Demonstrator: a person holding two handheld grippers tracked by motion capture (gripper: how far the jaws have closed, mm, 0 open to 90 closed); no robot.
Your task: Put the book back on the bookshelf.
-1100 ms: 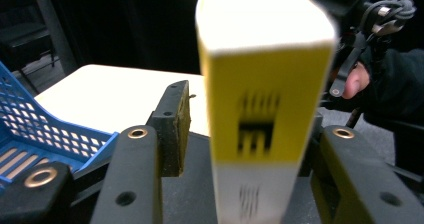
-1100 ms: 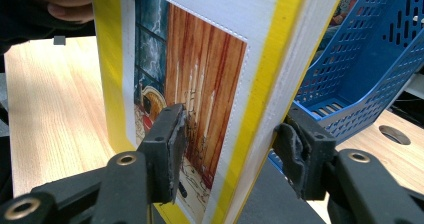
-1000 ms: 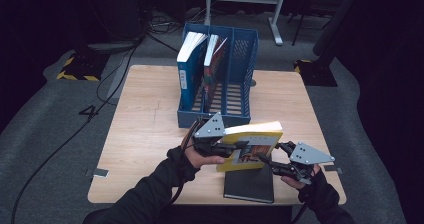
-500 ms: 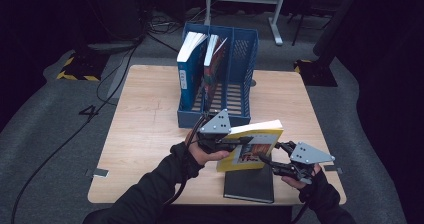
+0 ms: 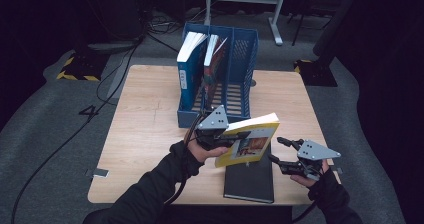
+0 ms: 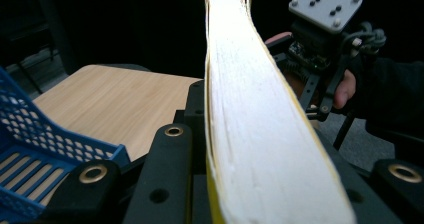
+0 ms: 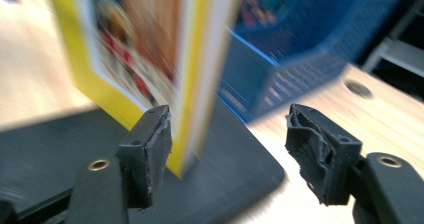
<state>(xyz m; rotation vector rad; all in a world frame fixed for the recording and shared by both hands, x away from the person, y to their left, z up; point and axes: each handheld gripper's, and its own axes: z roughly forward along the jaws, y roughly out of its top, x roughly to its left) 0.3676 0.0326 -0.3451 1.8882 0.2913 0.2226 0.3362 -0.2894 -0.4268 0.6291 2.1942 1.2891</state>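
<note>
A yellow book stands tilted above the table, page edge up. My left gripper is shut on its left end; its jaws have just been closing, and the white page edge runs up between them. My right gripper sits just right of the book, open. Its jaws have just been opening. In the right gripper view the book's lower corner hangs close to the left pad, and neither pad presses on it. The right gripper also appears beyond the book in the left gripper view.
A black book lies flat on the wooden table under the yellow one, near the front edge. A blue file rack stands behind with two books upright in its left slots. The rack's mesh wall is close behind the yellow book.
The left gripper's jaws have closed on the yellow book's left end. The right gripper has let go of the book's right edge, opened and drawn back a little to the right.
</note>
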